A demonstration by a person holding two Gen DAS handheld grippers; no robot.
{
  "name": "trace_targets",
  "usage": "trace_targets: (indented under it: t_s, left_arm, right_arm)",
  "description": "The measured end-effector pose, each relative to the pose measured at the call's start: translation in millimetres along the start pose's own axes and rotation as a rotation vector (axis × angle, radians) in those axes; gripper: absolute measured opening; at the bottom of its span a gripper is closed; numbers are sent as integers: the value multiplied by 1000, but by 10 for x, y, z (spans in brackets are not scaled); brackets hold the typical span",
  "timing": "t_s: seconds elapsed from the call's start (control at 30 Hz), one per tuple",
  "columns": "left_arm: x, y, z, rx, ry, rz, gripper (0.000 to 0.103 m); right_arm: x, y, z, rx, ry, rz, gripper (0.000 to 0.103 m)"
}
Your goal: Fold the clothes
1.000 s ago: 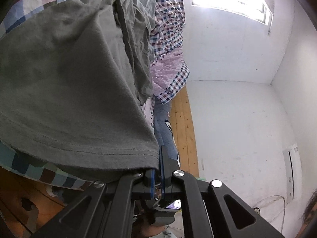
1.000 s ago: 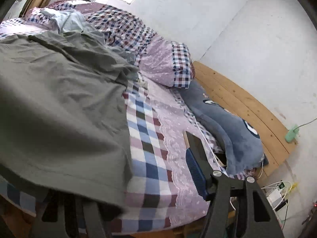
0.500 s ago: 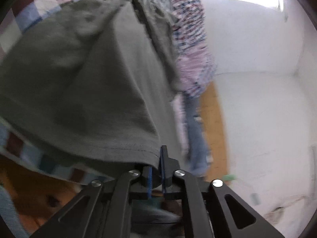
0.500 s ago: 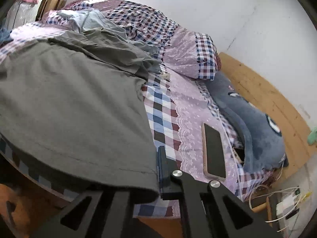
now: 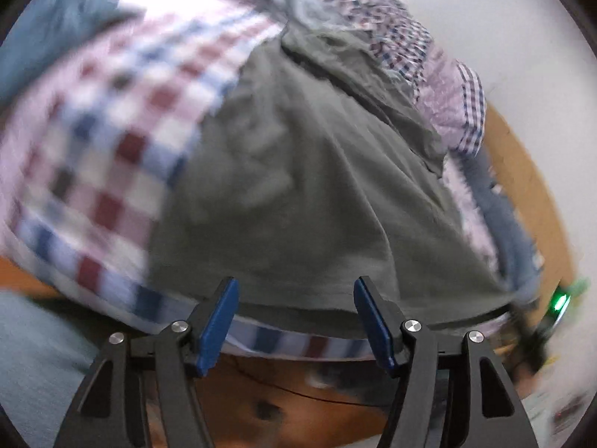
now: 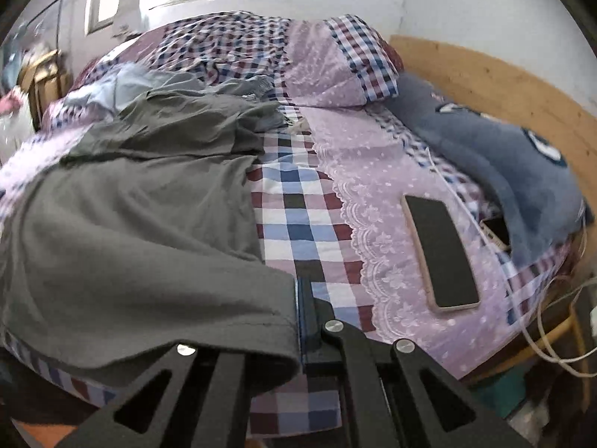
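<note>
Grey cotton t-shirt [image 5: 298,194] is spread out on the bed, lying over a checked sheet of red, blue and white squares [image 6: 294,216], with its bottom hem hanging at the near edge of the mattress. The far end of the shirt is bunched up in wrinkles next to a crumpled pale blue garment [image 6: 112,89].

Left gripper [image 5: 294,298] has its blue-padded jaws spread wide apart, sitting right at the hem with nothing between them. That view is pretty smeared by motion blur, so I can't say if the pads actually touch the fabric.

Right gripper [image 6: 298,321] is a different story: its jaws are pressed together on the right corner of the hem, and the cloth drapes over the left finger so you mostly just see the right one poking out beside it.

Off to the right of the shirt, well apart from it, a smartphone with a dark screen and pale case [image 6: 440,250] lies flat on the lilac lace-edged part of the bedding [image 6: 373,171]. A slate-blue plush pillow with a white patch [image 6: 503,149] runs along the wooden bed frame [image 6: 503,78], and a lilac pillow with a checked border [image 6: 335,67] sits at the head end. White cables [image 6: 552,336] dangle off the right corner of the bed.
</note>
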State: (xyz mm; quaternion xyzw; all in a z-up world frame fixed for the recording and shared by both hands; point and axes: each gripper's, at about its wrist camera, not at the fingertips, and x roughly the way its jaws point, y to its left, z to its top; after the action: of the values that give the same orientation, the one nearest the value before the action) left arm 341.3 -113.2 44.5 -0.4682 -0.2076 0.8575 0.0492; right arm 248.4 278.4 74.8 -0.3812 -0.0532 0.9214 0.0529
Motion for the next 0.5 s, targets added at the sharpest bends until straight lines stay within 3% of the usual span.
trace_targets:
  t_s: [0.07, 0.2, 0.43, 0.5]
  left_arm:
    - [-95, -93, -18, 142, -23, 76, 68]
    - [-48, -341, -98, 403, 55, 135, 68]
    - [215, -818, -342, 600, 79, 181, 68]
    - [365, -1008, -366, 652, 27, 259, 68]
  right_arm:
    - [53, -19, 46, 29, 12, 19, 1]
    - [148, -37, 139, 74, 29, 51, 1]
    - [183, 107, 267, 62, 12, 67, 1]
    - [190, 128, 288, 59, 11, 66, 1]
